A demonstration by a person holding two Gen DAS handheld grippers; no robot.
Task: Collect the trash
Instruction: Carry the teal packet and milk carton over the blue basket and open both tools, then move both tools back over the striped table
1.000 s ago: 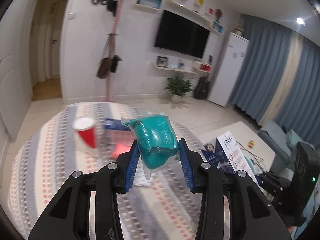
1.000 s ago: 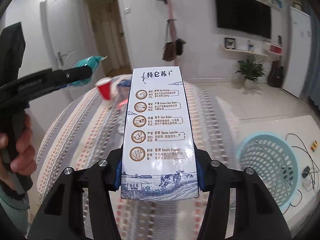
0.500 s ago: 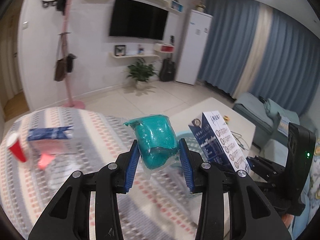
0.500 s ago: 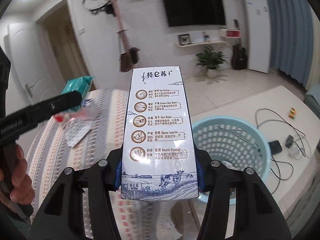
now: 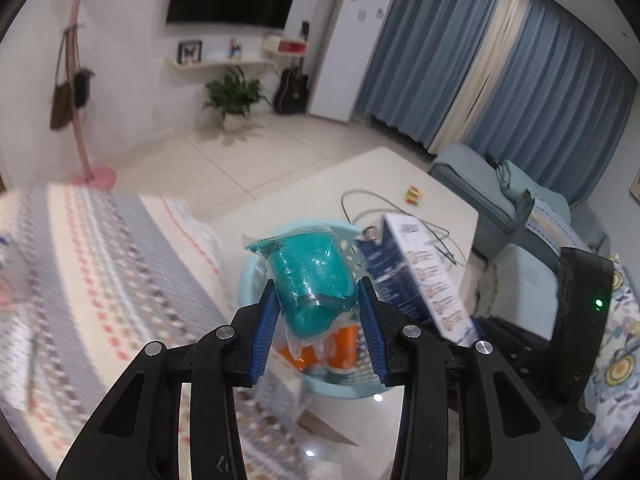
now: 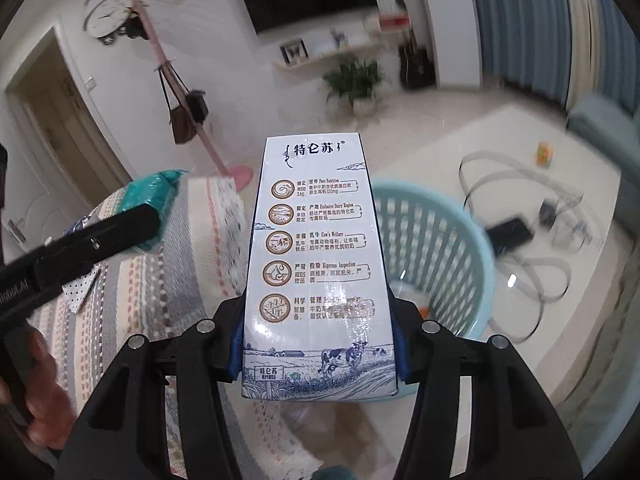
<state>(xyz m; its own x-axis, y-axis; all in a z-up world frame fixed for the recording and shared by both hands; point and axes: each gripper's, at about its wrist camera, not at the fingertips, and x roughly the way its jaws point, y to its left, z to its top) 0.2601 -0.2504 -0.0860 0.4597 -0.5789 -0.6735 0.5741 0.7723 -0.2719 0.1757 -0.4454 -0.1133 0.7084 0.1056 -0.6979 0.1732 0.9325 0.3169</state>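
Note:
My left gripper (image 5: 318, 320) is shut on a teal packet in clear wrap (image 5: 310, 280), held above the light blue basket (image 5: 250, 268), which has orange trash (image 5: 340, 346) inside. My right gripper (image 6: 318, 344) is shut on a white and blue milk carton (image 6: 314, 256), held upright just left of the basket (image 6: 436, 248). The carton also shows in the left wrist view (image 5: 416, 276), at the basket's right rim. The teal packet and left gripper show at left in the right wrist view (image 6: 154, 196).
The striped tablecloth (image 5: 100, 264) covers the table to the left, with a blister pack (image 6: 82, 288) on it. A low white table (image 5: 320, 184) behind the basket carries cables (image 6: 516, 240) and a small toy. A sofa (image 5: 520, 208) stands to the right.
Both grippers have swung right, away from the striped table and toward the basket. The teal packet now hangs over the basket and the carton is beside its rim.

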